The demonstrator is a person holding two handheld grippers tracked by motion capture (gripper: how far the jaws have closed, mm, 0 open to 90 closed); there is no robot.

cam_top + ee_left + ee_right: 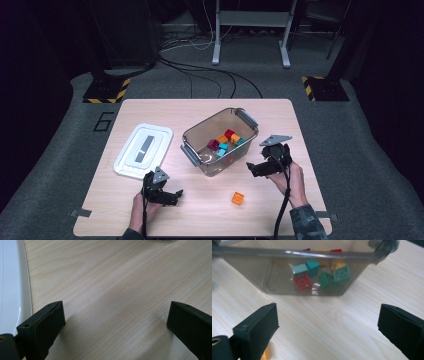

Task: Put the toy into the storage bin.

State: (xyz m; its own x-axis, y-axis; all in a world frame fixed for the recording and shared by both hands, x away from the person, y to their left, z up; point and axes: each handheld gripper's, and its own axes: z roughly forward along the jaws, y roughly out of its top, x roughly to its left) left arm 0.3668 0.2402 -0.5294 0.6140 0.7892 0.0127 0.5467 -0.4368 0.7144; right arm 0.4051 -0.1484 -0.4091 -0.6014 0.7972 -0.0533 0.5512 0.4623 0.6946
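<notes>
The worktop (150, 107) is pale wood-grain laminate, smooth with a soft sheen. The bin (197, 132) is clear, smoky plastic, glossy, with grey plastic handles. The lid (127, 162) near the worktop's left edge is white glossy plastic. The bricks (302, 281) are shiny moulded plastic. The jaws look matt black, faintly rough. The floor (380, 150) is grey carpet.

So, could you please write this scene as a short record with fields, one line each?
work in hand: putting small coloured plastic blocks into the clear plastic box
block left outside: orange plastic block, on the light wooden table
lid: white plastic lid, flat on the table, left of the box
left claw: open, empty, over bare table
right claw: open, empty, beside the box, above the orange block
</notes>
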